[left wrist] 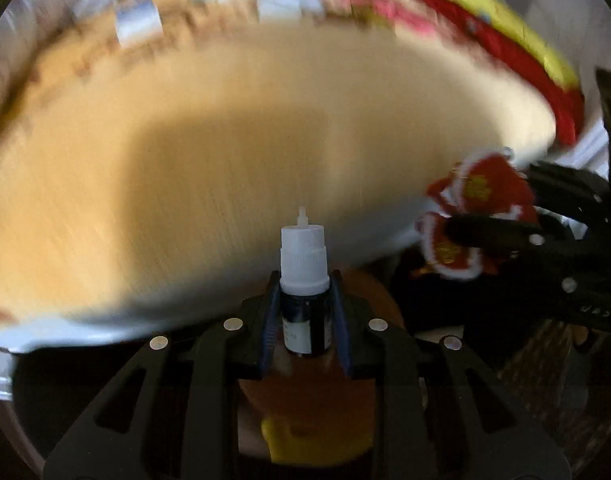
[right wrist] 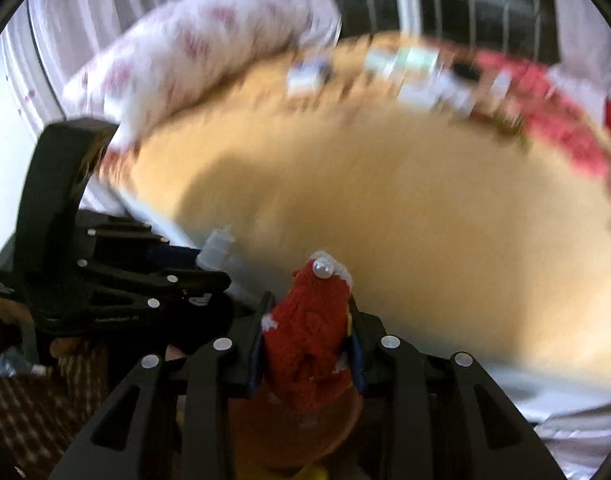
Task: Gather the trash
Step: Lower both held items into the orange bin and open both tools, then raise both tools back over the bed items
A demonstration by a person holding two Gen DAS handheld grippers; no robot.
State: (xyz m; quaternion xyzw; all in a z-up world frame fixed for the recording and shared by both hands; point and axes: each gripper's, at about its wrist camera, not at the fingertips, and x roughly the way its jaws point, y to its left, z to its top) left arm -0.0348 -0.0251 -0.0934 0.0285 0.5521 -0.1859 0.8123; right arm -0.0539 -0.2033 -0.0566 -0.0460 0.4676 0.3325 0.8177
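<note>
My left gripper (left wrist: 304,286) is shut on a small dark dropper bottle (left wrist: 304,280) with a white cap, held upright past the near edge of a tan table (left wrist: 245,128). My right gripper (right wrist: 309,312) is shut on a crumpled red wrapper (right wrist: 305,336) with white trim. That wrapper (left wrist: 477,204) and the right gripper show at the right of the left wrist view. The left gripper (right wrist: 193,268) with the bottle's white cap (right wrist: 217,248) shows at the left of the right wrist view. An orange bin (left wrist: 369,296) lies below both grippers.
Blurred small boxes (right wrist: 409,64) and red packets (right wrist: 553,108) line the table's far edge. A red and yellow bag (left wrist: 517,52) lies at the far right. A white patterned pillow (right wrist: 193,52) is at the back left. Checked cloth (right wrist: 33,408) lies below left.
</note>
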